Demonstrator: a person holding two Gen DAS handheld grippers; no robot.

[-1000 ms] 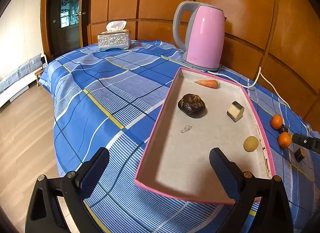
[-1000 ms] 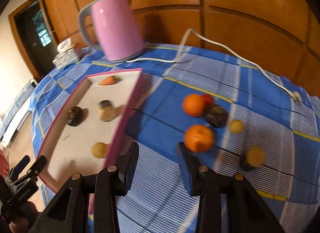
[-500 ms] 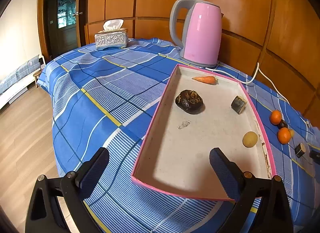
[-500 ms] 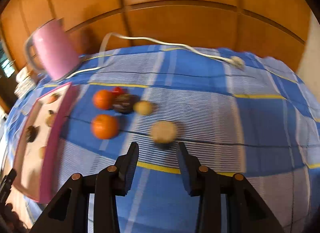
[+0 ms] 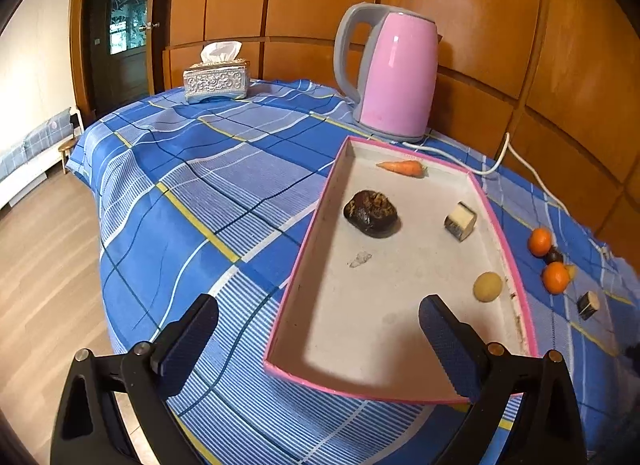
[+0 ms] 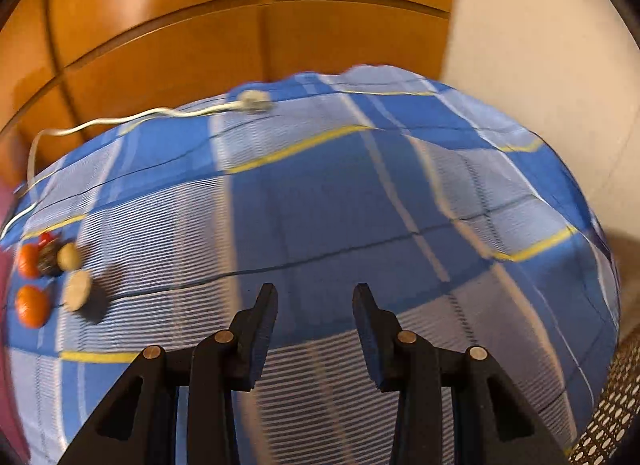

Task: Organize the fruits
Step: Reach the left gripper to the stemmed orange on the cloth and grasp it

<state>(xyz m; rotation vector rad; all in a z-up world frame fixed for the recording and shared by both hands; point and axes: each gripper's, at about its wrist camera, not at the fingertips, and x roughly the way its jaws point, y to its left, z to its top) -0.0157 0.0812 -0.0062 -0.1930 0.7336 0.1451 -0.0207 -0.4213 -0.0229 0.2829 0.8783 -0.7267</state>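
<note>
A pink-rimmed tray (image 5: 308,241) lies on the blue checked cloth. It holds a carrot (image 5: 401,167), a dark lumpy fruit (image 5: 371,213), a cut chunk with a pale face (image 5: 460,221) and a yellowish ball (image 5: 487,286). My left gripper (image 5: 320,329) is open and empty, its fingers spread across the tray's near end. Right of the tray lie two oranges (image 5: 540,242) (image 5: 556,277), a dark fruit (image 5: 555,255) and another cut chunk (image 5: 588,305). My right gripper (image 6: 316,297) hovers over bare cloth, jaws a little apart with nothing between them. The same fruit cluster (image 6: 48,265) sits at that view's far left.
A pink kettle (image 5: 394,73) stands behind the tray; its white cord runs to a plug (image 6: 253,100) on the cloth. A silver tissue box (image 5: 216,79) sits at the back left. Wooden panels line the wall. A perforated surface (image 6: 600,425) shows beyond the table's right edge.
The right gripper has swung right, away from the tray; the fruit cluster slid from the middle of its view to the left edge. The cut chunk in the tray rocked. The left gripper stayed put.
</note>
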